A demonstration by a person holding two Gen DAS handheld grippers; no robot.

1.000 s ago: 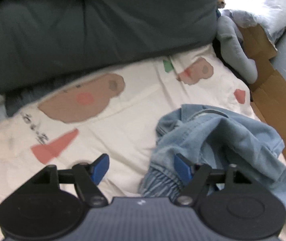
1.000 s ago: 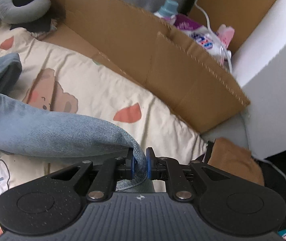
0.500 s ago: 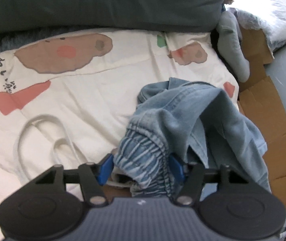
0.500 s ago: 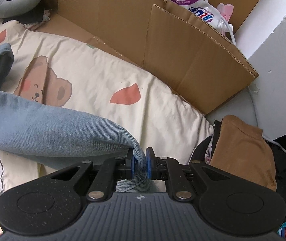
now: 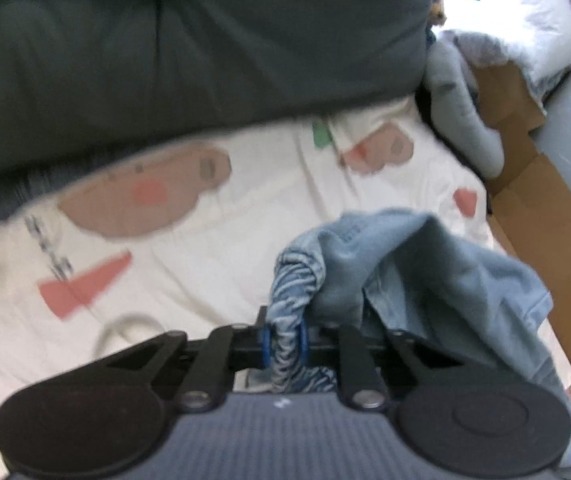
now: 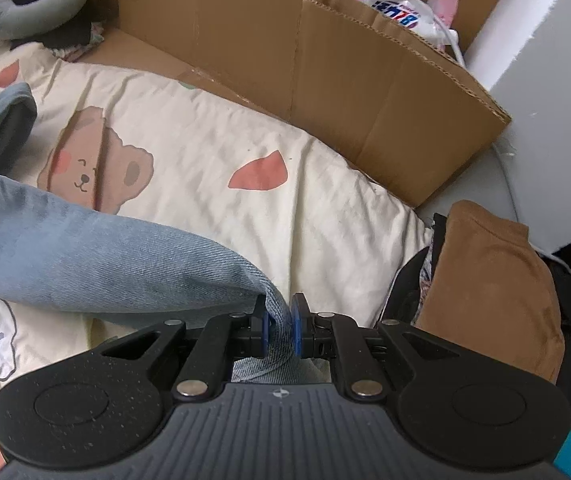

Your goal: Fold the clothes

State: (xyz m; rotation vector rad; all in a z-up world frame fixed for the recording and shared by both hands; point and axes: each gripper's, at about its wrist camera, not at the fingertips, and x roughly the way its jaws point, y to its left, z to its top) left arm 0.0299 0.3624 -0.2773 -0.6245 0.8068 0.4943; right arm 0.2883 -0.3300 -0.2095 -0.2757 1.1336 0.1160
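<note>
Fingers: our left gripper (image 5: 284, 344) was closing its blue pads on the stretchy waistband (image 5: 291, 280), which sat squeezed between them. Our right gripper (image 6: 279, 330) had its pads pinched tight on a thin edge of the jeans (image 6: 85, 256).
Where the jeans were: bunched up in a heap on the cream bear blanket (image 6: 213, 128), part lifted, stretched between our two grippers.
Step in hand: we thought we were getting hold of both ends, so we could pull the jeans out flat.
Doing it well: we needed to grab the whole waistband, not just one layer, then lift and pull our hands apart gently.
Watch out: the cardboard box (image 6: 325, 60) stood near, so the jeans could catch on it. The left view was blurry.
</note>
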